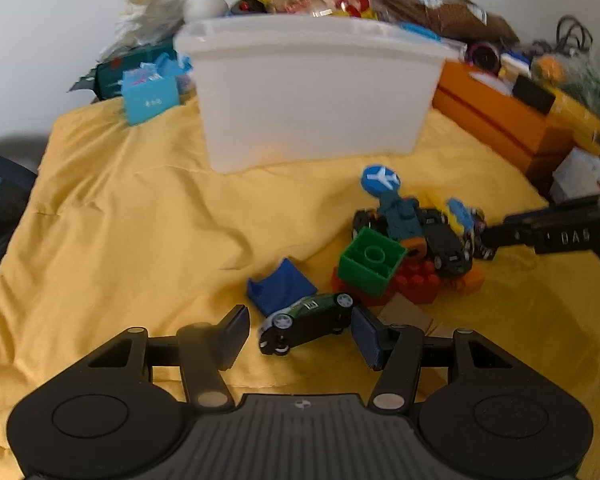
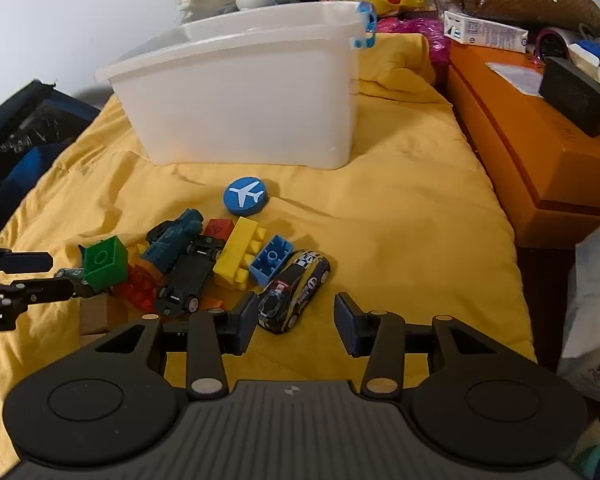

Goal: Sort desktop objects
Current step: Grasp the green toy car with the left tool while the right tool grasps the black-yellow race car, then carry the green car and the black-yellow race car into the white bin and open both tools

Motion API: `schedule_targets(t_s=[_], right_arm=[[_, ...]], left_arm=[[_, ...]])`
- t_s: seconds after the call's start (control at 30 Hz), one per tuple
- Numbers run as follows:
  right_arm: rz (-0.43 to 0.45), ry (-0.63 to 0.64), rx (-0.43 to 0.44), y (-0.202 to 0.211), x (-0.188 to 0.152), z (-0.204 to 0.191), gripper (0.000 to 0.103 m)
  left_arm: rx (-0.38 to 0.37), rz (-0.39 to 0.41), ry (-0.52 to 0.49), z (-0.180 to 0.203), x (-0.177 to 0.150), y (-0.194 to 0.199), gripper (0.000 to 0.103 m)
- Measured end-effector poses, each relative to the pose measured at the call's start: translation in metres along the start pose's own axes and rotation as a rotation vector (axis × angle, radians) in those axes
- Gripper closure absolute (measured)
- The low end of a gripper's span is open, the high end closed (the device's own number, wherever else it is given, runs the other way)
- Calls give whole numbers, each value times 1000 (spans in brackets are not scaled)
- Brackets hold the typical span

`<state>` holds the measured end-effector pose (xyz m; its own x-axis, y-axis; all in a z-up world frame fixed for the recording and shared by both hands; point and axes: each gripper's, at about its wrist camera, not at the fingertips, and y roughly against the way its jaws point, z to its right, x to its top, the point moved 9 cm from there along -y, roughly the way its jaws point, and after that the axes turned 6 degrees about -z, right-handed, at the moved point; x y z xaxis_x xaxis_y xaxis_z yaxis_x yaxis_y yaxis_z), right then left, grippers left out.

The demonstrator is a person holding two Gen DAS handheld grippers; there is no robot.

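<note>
Left gripper point(image 1: 300, 332): jaws apart, one pad on each side of the green-and-black toy car point(image 1: 306, 322), which lies on its side on the yellow cloth point(image 1: 120, 240); the right pad is at the car's end, contact cannot be told. Just beyond the car sits a blue ramp piece point(image 1: 280, 290), and to its right a green block point(image 1: 370, 266) on red bricks point(image 1: 416, 286).

Right gripper point(image 2: 296, 322): jaws apart, with the black-and-yellow toy car point(image 2: 294, 292) between the pads; the left pad is at the car's side, the right pad stands clear. Left of this car lie a light-blue brick point(image 2: 271, 264), a yellow brick point(image 2: 240, 254) and an overturned black car point(image 2: 188, 276). Farther off rests a blue airplane disc point(image 2: 246, 196). The white bin point(image 2: 240, 100) stands at the far side of the cloth.
</note>
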<state>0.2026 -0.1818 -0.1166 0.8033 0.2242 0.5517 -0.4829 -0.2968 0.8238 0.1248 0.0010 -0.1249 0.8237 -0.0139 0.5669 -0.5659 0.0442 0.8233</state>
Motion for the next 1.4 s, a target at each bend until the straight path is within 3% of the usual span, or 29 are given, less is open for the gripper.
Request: schedule_targets(t_s=[0.13, 0.2, 0.37, 0.4, 0.47, 0.6, 0.73, 0.8, 0.9, 0.97, 1.07, 1.1, 1.3, 1.4], right_arm=[[-16, -3, -6, -8, -3, -7, 54], [-27, 6, -33, -14, -7, -9, 48], [-46, 0, -56, -27, -5, -8, 47], [-43, 9, -53, -27, -4, -9, 53], [-37, 20, -31, -24, -4, -9, 55], [-14, 18, -19, -14, -8, -4, 56], [0, 18, -8, -2, -16, 0, 56], [-5, 6, 0, 1, -21, 2, 56], [-14, -2, -2, 4, -27, 3, 55], [-18, -5, -3, 4, -29, 2, 55], [-13, 1, -3, 6, -26, 0, 55], [-12, 5, -2, 5, -24, -3, 55], [-49, -8, -1, -8, -24, -4, 57], [-15, -1, 15, -1, -23, -5, 58]], left_arm=[[12, -29, 34, -1, -3, -12, 43], [9, -33, 32, 1, -3, -14, 47], [7, -21, 1, 3, -5, -13, 54], [3, -19, -1, 2, -5, -12, 62], [5, -18, -1, -1, -7, -10, 74], [-18, 1, 23, -8, -8, 0, 81], [-66, 6, -8, -1, -15, 6, 78], [-79, 5, -16, 2, -16, 4, 60], [-72, 10, -7, 4, -10, -2, 60], [-63, 0, -1, 4, -6, -9, 61], [-55, -14, -25, 6, -5, -14, 80], [-48, -15, -30, 5, -6, -14, 82], [-45, -1, -9, -1, -9, -1, 83], [-54, 34, 31, -9, -5, 15, 83]])
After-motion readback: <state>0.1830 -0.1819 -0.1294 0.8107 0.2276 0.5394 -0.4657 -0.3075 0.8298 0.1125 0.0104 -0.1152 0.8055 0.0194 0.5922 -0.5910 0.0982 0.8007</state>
